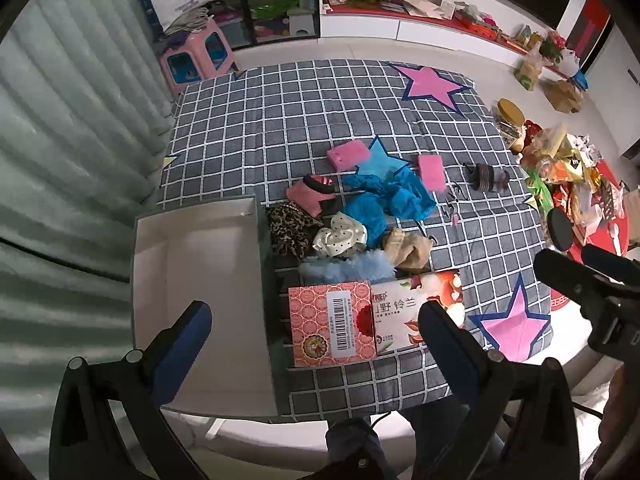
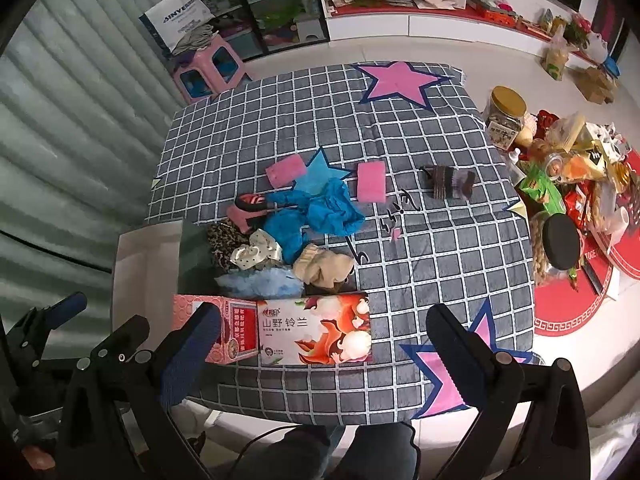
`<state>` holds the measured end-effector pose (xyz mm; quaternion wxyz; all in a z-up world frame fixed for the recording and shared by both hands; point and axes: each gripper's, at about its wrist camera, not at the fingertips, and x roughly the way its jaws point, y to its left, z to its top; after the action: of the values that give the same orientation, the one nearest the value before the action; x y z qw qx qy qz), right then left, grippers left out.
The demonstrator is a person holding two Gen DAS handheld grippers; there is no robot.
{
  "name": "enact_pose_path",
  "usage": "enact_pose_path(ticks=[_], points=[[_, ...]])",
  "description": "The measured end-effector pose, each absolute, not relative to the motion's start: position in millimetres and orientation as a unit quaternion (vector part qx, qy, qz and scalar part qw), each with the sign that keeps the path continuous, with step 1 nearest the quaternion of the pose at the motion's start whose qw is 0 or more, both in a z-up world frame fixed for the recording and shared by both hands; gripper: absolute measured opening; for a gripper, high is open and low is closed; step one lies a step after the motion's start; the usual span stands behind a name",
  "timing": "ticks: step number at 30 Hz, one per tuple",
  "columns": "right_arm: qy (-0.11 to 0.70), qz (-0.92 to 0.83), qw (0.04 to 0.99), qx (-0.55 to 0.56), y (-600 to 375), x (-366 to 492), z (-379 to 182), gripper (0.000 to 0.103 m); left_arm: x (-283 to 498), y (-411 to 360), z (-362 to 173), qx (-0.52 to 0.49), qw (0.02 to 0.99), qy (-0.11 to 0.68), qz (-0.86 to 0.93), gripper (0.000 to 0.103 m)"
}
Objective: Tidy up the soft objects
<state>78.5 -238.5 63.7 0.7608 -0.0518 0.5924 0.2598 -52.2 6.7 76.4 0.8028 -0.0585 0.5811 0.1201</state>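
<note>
A: How do the tongs stand?

B: Left tongs spread wide, gripping nothing, hovering over the desk's near edge. Right tongs equally wide, equally empty.

A: And the soft things?

B: Heaped just beyond both tongs: blue cloth, cream sock, leopard-print piece. A tissue pack lies between the right fingers.

A: Room to move?

B: An open white box sits ahead of the left tongs' left finger; bare checked cover ahead-right.
</note>
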Motion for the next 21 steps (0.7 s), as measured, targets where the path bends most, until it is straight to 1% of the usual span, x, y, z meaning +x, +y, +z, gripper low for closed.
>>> enact_pose_path(ticks=[7, 11, 13, 16, 21], points=[[0.592, 0.259, 0.762, -0.054, -236.4, 78.5, 65.0, 0.103, -80.1, -11.6, 106.0, -0.068, 0.807, 0.575, 0.115, 0.103], [0.592, 0.258, 0.762, -0.054, -235.8, 79.0, 66.4, 0.103, -75.8, -22.8, 121.4, -0.077, 0.803, 0.577, 0.124, 0.103], [0.591, 0.260, 0.761, -0.055, -236.1, 79.7, 66.8, 0.103, -72.5, -21.4, 120.7, -0.079, 0.803, 0.577, 0.123, 0.103], [0.591, 0.259, 0.762, -0.053, -236.3, 79.4, 66.3, 0.103, -72.0, -17.3, 133.2, -0.085, 0.803, 0.578, 0.122, 0.103], [0.589, 0.261, 0.763, -0.056, -235.4, 75.3, 70.3, 0.103, -58.2, 2.2, 126.0, -0.102, 0.804, 0.573, 0.124, 0.103]])
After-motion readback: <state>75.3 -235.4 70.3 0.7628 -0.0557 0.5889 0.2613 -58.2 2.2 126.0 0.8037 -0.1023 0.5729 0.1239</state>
